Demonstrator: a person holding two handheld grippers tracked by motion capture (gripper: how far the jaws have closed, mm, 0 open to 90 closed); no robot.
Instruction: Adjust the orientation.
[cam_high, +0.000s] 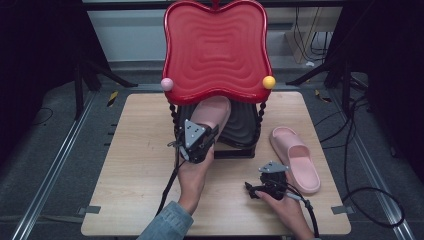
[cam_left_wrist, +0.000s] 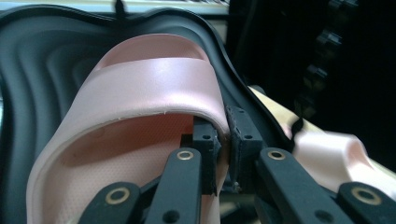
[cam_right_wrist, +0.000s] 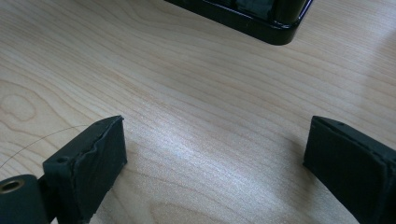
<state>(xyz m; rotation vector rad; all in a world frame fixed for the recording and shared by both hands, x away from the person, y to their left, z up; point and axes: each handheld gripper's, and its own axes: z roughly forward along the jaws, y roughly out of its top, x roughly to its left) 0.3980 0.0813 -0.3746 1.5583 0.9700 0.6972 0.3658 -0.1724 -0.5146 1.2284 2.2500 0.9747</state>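
Gripping a pink slipper strap, left gripper (seemingly over black tray).

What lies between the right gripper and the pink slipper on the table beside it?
In the high view, only bare table separates the right gripper from the slipper; its jaws stand open over plain wood in the right gripper view.

The far part of the held slipper is hidden under the red upper tray, as is most of the black lower tray. In the left gripper view, the slipper's near end is cut off by the bottom edge, and the second slipper is partly covered by the left tool.
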